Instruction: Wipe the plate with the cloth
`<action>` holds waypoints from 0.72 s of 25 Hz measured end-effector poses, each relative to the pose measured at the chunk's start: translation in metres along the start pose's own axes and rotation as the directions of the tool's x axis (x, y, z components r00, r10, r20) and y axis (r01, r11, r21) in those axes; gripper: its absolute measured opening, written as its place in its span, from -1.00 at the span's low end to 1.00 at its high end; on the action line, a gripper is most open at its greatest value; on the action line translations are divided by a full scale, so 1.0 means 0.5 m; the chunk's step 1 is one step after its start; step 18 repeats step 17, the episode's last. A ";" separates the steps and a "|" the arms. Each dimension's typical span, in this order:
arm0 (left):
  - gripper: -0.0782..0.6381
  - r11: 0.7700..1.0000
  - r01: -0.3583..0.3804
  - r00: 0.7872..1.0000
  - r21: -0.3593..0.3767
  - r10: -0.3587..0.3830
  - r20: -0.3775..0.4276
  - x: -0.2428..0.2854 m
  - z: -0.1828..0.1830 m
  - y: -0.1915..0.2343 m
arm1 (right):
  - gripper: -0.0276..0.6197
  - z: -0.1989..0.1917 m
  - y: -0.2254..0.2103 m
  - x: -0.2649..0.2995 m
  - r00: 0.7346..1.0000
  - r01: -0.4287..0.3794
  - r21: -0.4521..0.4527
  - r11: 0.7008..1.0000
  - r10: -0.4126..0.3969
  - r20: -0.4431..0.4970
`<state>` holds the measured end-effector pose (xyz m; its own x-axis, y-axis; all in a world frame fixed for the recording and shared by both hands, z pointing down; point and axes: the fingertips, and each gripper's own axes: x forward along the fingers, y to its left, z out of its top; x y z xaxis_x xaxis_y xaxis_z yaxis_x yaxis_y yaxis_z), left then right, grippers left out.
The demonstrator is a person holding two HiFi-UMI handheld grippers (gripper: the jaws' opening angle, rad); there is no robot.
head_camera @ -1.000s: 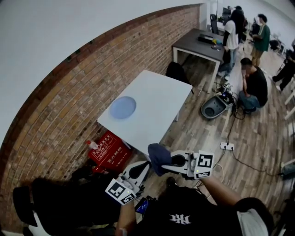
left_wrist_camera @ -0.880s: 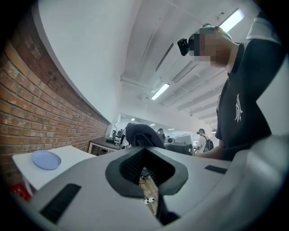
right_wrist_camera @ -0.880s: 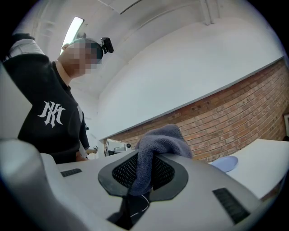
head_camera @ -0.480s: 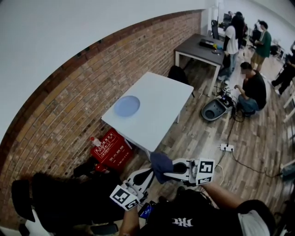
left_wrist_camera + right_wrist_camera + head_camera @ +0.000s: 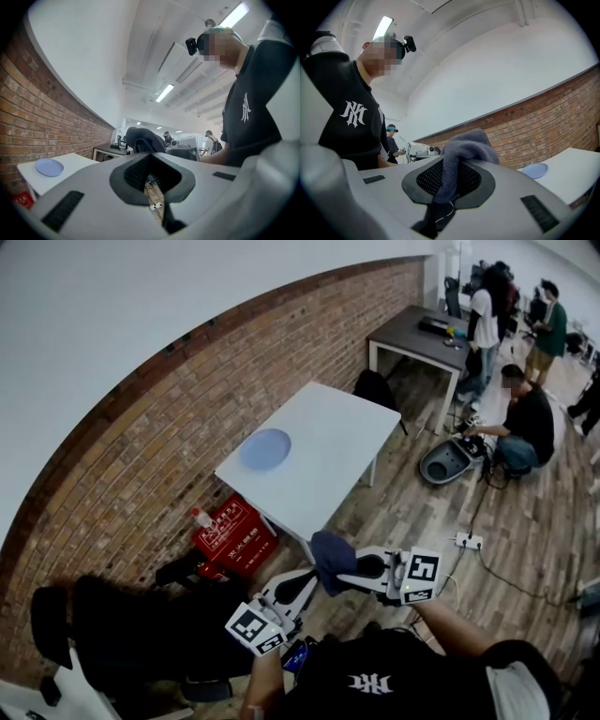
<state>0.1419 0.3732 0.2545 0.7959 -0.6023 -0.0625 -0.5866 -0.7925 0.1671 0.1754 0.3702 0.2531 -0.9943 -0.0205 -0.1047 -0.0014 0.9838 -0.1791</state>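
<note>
A round pale-blue plate (image 5: 265,449) lies on the left part of a white table (image 5: 330,461), well ahead of both grippers. It also shows as the plate (image 5: 49,167) at far left in the left gripper view and the plate (image 5: 534,170) at right in the right gripper view. My right gripper (image 5: 334,570) is shut on a dark blue-grey cloth (image 5: 328,557), which bunches up above the jaws as the cloth (image 5: 465,149). My left gripper (image 5: 302,585) is shut with nothing between its jaws, and points toward the cloth (image 5: 143,139). Both are held in the air short of the table's near corner.
A red crate (image 5: 234,535) with a bottle sits on the floor by the brick wall (image 5: 141,446) under the table's left edge. A black chair (image 5: 375,388), a dark table (image 5: 422,334), several people, a grey machine (image 5: 448,463) and a power strip (image 5: 466,541) occupy the wooden floor at right.
The whole head view has shifted a little, with the table and plate sliding up and right in the picture. Both grippers keep their pose, and the cloth stays in the right jaws.
</note>
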 end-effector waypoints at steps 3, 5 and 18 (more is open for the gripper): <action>-0.77 1.000 -0.020 1.000 -0.012 0.020 -0.002 0.013 -0.007 0.005 | -0.69 0.001 -0.004 -0.015 1.000 0.013 -0.020 1.000 -0.013 -0.013; -0.77 1.000 -0.010 1.000 -0.015 0.010 0.006 0.024 0.001 -0.002 | -0.69 0.011 -0.006 -0.028 1.000 0.018 -0.041 0.999 -0.019 -0.010; -0.77 0.995 -0.008 1.000 0.098 0.006 0.016 0.096 0.046 0.028 | -0.69 0.086 -0.082 -0.096 0.996 0.057 -0.115 0.992 -0.048 0.080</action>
